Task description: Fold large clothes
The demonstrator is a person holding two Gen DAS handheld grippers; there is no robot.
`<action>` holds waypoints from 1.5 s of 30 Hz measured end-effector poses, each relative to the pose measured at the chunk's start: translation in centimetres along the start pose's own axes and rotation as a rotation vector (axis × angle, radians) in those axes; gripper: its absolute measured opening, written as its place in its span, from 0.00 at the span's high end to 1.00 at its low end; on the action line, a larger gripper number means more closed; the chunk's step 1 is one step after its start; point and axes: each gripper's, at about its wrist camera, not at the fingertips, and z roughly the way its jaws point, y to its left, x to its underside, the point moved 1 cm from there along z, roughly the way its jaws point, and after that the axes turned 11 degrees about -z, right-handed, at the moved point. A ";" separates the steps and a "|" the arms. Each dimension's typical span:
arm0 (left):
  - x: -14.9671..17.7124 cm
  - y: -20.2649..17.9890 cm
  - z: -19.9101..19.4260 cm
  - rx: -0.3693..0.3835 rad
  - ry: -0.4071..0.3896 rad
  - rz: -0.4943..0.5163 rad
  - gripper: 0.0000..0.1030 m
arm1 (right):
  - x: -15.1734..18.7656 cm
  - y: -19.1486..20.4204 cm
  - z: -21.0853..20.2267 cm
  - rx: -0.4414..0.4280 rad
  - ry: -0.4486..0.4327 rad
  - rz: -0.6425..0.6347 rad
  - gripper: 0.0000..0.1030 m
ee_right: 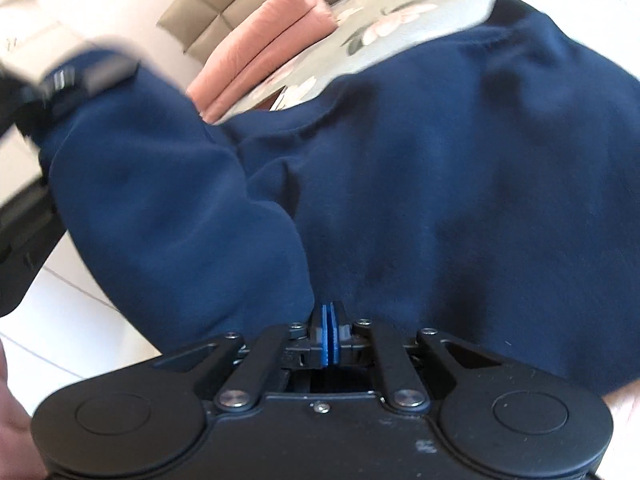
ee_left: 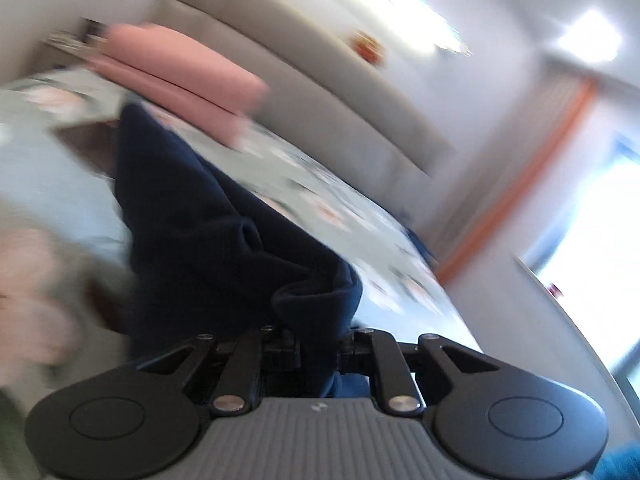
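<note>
A large navy blue garment (ee_right: 440, 168) hangs lifted above the floral bedsheet (ee_right: 372, 28). My right gripper (ee_right: 330, 320) is shut, its blue pads pressed together on the garment's lower edge. In the left wrist view the same garment (ee_left: 192, 216) drapes from my left gripper (ee_left: 318, 332), which is shut on a bunched fold of it; the fingertips are hidden by the cloth. The left gripper also shows blurred at the upper left of the right wrist view (ee_right: 60, 80), holding the other end of the garment.
Folded pink bedding (ee_left: 180, 68) lies on the bed near a beige headboard (ee_left: 320, 80). It also shows in the right wrist view (ee_right: 264, 44). White tiled floor (ee_right: 72, 320) lies beside the bed. A bright window (ee_left: 600, 240) and orange strip (ee_left: 520, 184) are at right.
</note>
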 end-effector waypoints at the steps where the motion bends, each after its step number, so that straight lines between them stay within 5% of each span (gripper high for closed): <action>1: 0.8 -0.8 1.0 0.025 0.039 0.021 0.87 | 0.1 -0.6 -0.2 -0.017 -0.003 0.029 0.94; 6: 4.6 -3.9 4.9 0.056 0.159 0.114 0.87 | 0.6 -3.1 -1.5 -0.060 -0.011 0.113 0.95; 11: 7.6 -5.8 6.9 0.092 0.250 0.148 0.87 | 1.2 -6.7 -5.0 -0.009 -0.009 0.146 0.89; 18: 10.3 -6.4 8.6 0.150 0.386 0.150 0.87 | -1.7 -13.9 -12.1 0.106 -0.140 0.212 0.86; 24: 9.9 -6.8 8.5 0.183 0.381 0.119 0.88 | -5.5 -17.5 -9.6 -0.091 -0.083 0.248 0.89; 27: 9.6 -6.2 9.8 0.169 0.397 0.156 0.88 | -6.8 -17.6 -9.9 -0.199 -0.162 0.280 0.90; 29: 9.7 -6.1 10.9 0.182 0.432 0.154 0.88 | -7.7 -16.8 -11.4 -0.220 -0.228 0.239 0.90; 34: 11.0 -6.9 12.3 0.206 0.472 0.179 0.87 | -8.3 -16.0 -14.5 -0.004 -0.222 0.098 0.90; 39: 16.2 -3.9 17.8 0.097 0.648 0.290 0.88 | -11.2 -15.1 -17.2 0.189 -0.169 -0.152 0.86; 45: 13.7 -5.1 15.3 0.142 0.645 0.308 0.84 | -16.5 -10.7 -12.5 0.138 -0.107 -0.454 0.72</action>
